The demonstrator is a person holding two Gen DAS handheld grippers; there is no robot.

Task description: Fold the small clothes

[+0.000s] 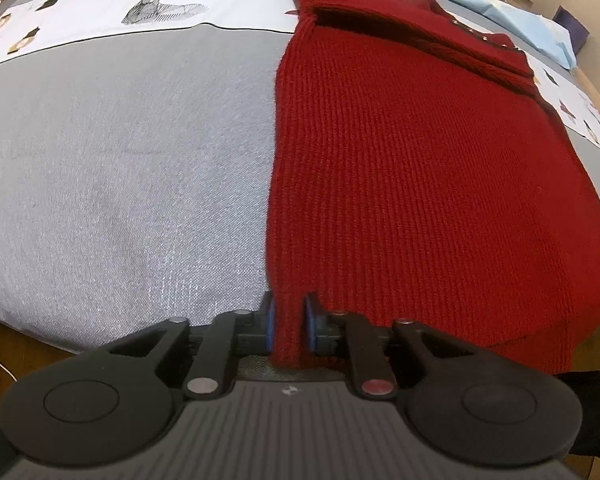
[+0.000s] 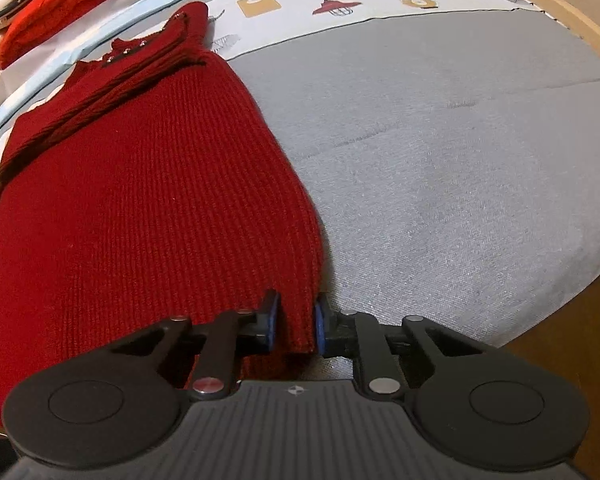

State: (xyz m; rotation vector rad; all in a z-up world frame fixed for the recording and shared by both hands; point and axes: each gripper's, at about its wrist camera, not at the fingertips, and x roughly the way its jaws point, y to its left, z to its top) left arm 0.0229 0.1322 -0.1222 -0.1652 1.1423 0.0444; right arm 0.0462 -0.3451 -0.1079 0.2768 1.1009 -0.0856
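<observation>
Lying flat on the grey cloth [image 1: 120,168], the red knitted sweater [image 1: 420,168] stretched away from both grippers, its collar at the far end. The left gripper [image 1: 289,326] was clenched on the sweater's near left corner, a strip of hem pinched between its blue pads [image 1: 271,326]. The right gripper [image 2: 298,326] gripped the near right corner the same way. A printed band [image 1: 100,12] crossed the far side of the cloth, showing a stag's head under a line of lettering too blurred to read, plus lamp drawings. No brand name could be made out on the sweater. Bare grey cloth lay open to the left of the left gripper and to the right of the right gripper, out to a wooden edge [image 2: 572,12]. Far left of the right gripper sat a folded red garment [image 2: 68,4].
</observation>
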